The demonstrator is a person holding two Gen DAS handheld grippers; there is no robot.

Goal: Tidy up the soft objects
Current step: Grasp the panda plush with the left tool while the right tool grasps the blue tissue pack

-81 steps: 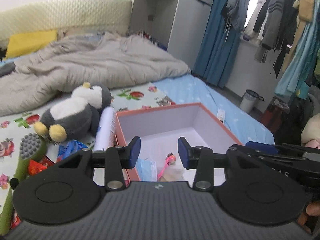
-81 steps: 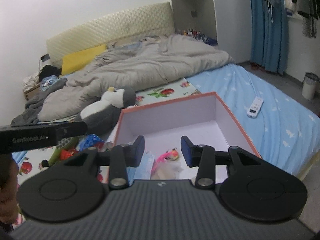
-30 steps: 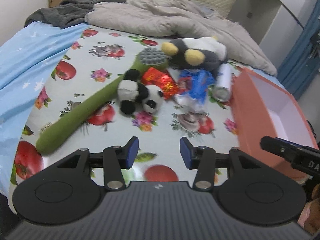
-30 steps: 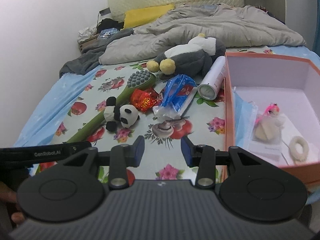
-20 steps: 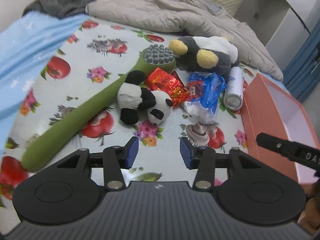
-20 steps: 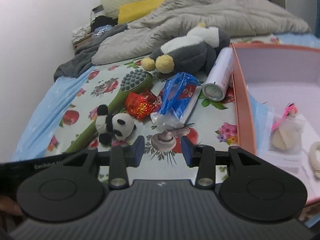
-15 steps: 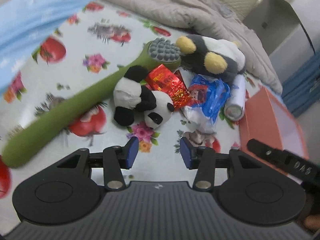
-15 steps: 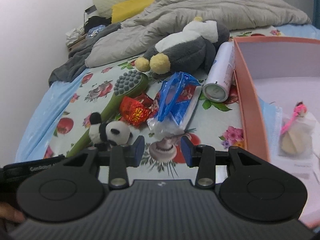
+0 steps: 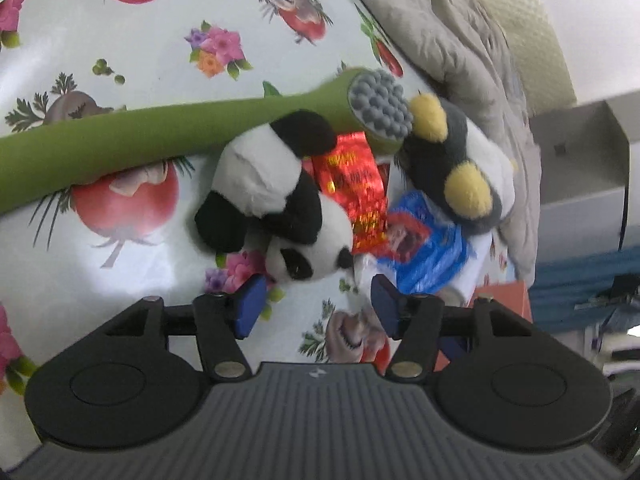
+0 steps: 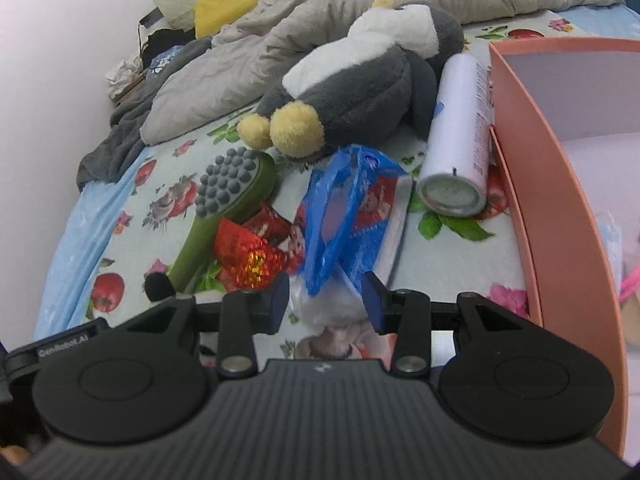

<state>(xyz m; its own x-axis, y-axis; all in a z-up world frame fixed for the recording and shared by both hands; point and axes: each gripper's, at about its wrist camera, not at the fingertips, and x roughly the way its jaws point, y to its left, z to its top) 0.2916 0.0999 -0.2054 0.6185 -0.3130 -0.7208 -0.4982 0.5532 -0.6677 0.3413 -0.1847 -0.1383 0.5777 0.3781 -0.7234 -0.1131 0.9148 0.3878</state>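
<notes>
A small panda plush (image 9: pixel 276 200) lies on the fruit-print sheet, its head just ahead of my left gripper (image 9: pixel 316 304), whose jaws are opening with nothing between them. Behind it lie a green soft toothbrush (image 9: pixel 160 132), a red foil packet (image 9: pixel 352 184) and a grey penguin plush (image 9: pixel 460 164). In the right wrist view my right gripper (image 10: pixel 326 304) hovers open over the near end of a blue plastic bag (image 10: pixel 344 208), not pressing on it. The penguin plush (image 10: pixel 360 84) lies beyond, and the panda's black ear (image 10: pixel 158 285) peeks out at the left.
A salmon-pink box (image 10: pixel 532 176) stands at the right with a white spray can (image 10: pixel 460 132) lying along its wall. A grey quilt (image 10: pixel 320 4) and a yellow pillow (image 10: pixel 236 2) fill the back of the bed. The other gripper's body (image 10: pixel 60 346) shows at the lower left.
Both grippers have come down and closer to the pile. The left view has rolled, its jaws stand wider, and the panda now sits just before them. The right gripper has closed in on the blue bag.
</notes>
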